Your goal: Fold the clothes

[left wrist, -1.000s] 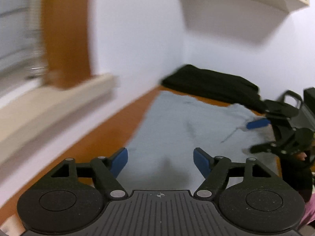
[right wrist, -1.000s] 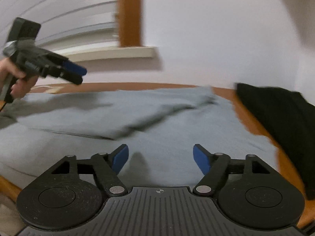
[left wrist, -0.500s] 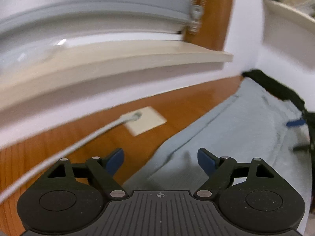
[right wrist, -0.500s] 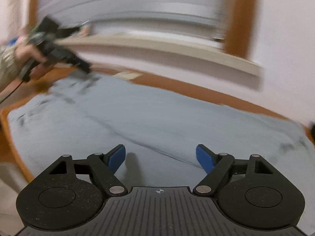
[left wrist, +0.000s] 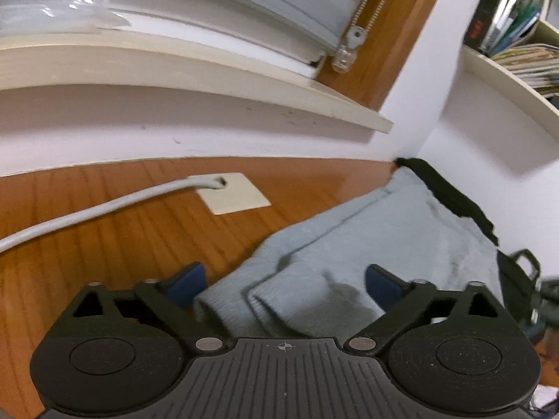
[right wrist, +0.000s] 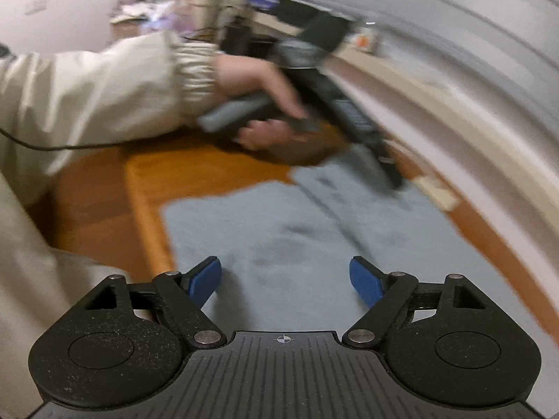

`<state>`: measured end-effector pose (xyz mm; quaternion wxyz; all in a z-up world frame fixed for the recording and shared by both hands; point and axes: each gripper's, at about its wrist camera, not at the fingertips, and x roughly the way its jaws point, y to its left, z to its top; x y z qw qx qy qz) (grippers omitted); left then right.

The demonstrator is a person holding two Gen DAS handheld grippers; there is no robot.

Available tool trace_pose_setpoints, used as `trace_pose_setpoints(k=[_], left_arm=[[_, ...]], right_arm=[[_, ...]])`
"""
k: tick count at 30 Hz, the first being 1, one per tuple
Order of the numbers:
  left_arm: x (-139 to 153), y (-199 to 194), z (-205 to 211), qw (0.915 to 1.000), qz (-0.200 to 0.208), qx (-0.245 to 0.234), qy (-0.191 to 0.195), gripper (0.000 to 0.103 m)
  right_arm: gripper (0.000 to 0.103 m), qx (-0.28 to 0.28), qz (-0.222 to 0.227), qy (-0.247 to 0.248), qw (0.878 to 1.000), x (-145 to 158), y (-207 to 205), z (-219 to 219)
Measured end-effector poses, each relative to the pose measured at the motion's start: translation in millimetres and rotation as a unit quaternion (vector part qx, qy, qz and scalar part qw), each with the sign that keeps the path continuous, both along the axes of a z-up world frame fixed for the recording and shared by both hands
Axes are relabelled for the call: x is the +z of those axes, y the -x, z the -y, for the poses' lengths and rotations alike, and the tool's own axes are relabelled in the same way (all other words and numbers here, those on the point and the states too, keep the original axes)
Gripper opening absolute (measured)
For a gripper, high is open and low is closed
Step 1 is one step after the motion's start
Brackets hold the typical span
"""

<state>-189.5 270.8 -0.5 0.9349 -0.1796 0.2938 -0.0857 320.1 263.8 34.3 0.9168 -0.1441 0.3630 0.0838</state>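
Pale grey-blue knit garment lies spread flat on our glossy orange-brown wooden desk, its ribbed hem corner folded double at the near end, right under our left tool. That tool's blue-padded jaws are opening wide; the hem edge sits between them, but the pads do not press on it. Our right tool hangs over the middle of the same garment, its jaws opening too, with only flat cloth below and nothing gripped. In the right wrist view, which is blurred, our left hand in a cream sleeve holds the left tool, tips near the garment's far edge. A crumpled black cloth lies against the grey garment's far end by the white wall. A grey cable runs across the desk to a cream square plate.
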Motion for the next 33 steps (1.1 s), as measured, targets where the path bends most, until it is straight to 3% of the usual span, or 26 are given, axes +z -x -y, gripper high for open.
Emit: trace_pose_setpoints(k=[11,19,25,33], left_arm=[[-4,3,-3,0.9999,0.011,0.002,0.012,0.101],[-3,0,8,0.9998,0.003,-0.002,-0.019,0.102],[-2,0,17,0.9986,-0.004,-0.007,-0.052,0.102],[1,-1,31,0.9939,-0.032,-0.014,-0.104,0.101]], right_arm=[[0.082,0.015,0.012,0.015,1.000,-6,3,-20],[0.080,0.033,0.014,0.011,0.999,-17,-6,-34],[0.077,0.011,0.033,-0.013,0.999,-17,-11,-23],[0.053,0.016,0.050,0.031,0.998,-22,-14,-30]])
